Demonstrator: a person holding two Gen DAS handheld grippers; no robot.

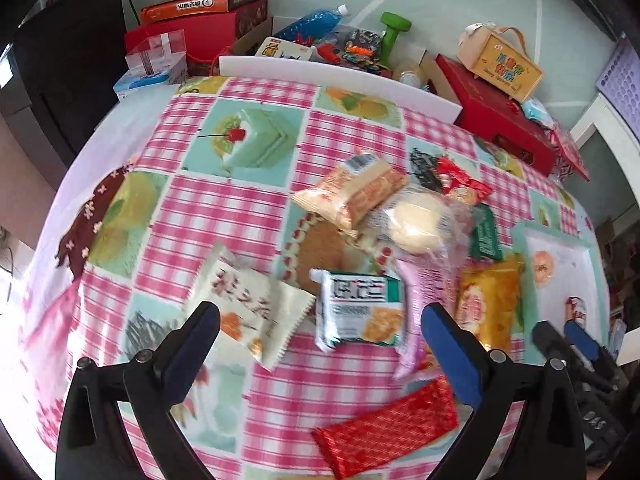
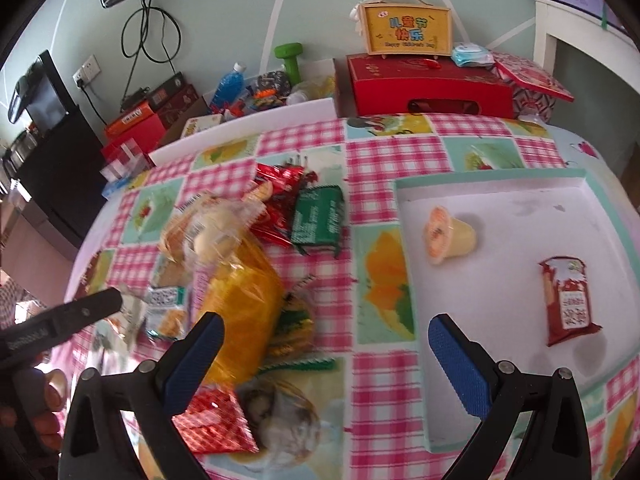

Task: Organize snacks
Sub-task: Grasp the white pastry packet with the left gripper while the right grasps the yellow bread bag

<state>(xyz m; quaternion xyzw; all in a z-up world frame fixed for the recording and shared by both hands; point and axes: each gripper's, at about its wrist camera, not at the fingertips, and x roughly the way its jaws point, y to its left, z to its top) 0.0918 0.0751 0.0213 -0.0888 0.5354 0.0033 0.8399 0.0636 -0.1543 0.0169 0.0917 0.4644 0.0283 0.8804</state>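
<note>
Checked tablecloth (image 2: 384, 152) is carrying most snacks in a loose pile (image 2: 248, 264) at nine o'clock of the tray (image 2: 488, 178) (two pieces in), left gripper (image 1: 320, 340) and right gripper (image 2: 326, 354) both hovering spread, empty.

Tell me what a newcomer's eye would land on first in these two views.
First, the pink checked tablecloth printed with cakes, and the jumble of snack packets heaped at its middle, a big yellow bag among them. Next, the white tray to the right of the heap, holding only a jelly cup and a red packet. Both tools, left and right, hang open in the foreground.
</note>
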